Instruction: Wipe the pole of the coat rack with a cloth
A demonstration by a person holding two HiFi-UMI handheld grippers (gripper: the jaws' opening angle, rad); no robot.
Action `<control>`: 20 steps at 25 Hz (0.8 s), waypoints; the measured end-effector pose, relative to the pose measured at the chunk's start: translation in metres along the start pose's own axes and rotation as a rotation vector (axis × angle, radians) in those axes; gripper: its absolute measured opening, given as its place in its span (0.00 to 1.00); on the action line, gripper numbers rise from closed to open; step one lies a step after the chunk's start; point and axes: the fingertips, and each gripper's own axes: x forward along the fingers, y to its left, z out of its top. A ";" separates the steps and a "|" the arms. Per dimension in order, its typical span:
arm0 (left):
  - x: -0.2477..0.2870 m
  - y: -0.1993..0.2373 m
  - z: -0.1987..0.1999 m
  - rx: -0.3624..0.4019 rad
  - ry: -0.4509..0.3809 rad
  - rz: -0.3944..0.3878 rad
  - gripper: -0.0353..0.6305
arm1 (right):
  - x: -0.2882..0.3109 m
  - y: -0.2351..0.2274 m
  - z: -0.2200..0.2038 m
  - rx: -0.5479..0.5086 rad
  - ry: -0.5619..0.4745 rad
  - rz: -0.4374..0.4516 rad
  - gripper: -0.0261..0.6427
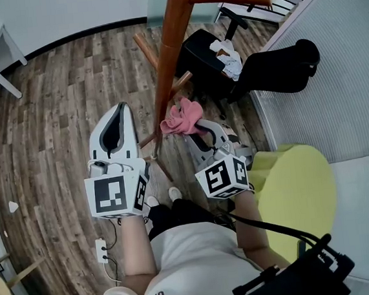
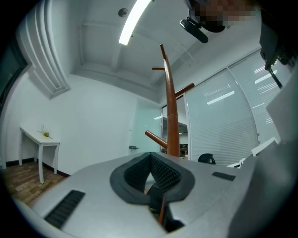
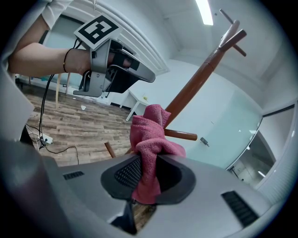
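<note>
Pink cloth (image 1: 183,118), a soft terry rag, sits just right of centre in the head view, bunched against the lower part of the coat rack pole (image 1: 166,61). The right gripper (image 1: 199,128) has its jaws clamped on it. In the right gripper view the cloth (image 3: 150,139) runs down between the ribbed pads (image 3: 126,173), with a loose wad bulging above them toward the pole (image 3: 195,83). That wad looks pressed to the wood, though the angle leaves it unsure whether it truly touches or lies just beside it.

By its look the cloth is light and limp. It should fold round the pole easily, but it could slip out if only a corner is pinched, and the present deep hold on its middle looks sound. The pole is stiff, smooth, varnished wood, and the rag should slide along it readily. The rack may rock if pushed hard from one side.

The left gripper (image 1: 120,117) hangs left of the pole, apart from it, jaws closed together on nothing. Its own view shows the pole (image 2: 172,116) rising at centre frame beyond the pads.
</note>
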 end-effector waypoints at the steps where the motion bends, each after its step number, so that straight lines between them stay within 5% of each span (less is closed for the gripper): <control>1: 0.000 -0.001 0.000 0.000 -0.001 -0.003 0.07 | -0.001 0.000 0.000 0.001 0.001 -0.002 0.16; 20: 0.005 -0.015 0.002 -0.001 -0.005 -0.032 0.07 | -0.023 -0.014 -0.008 0.044 -0.004 -0.017 0.16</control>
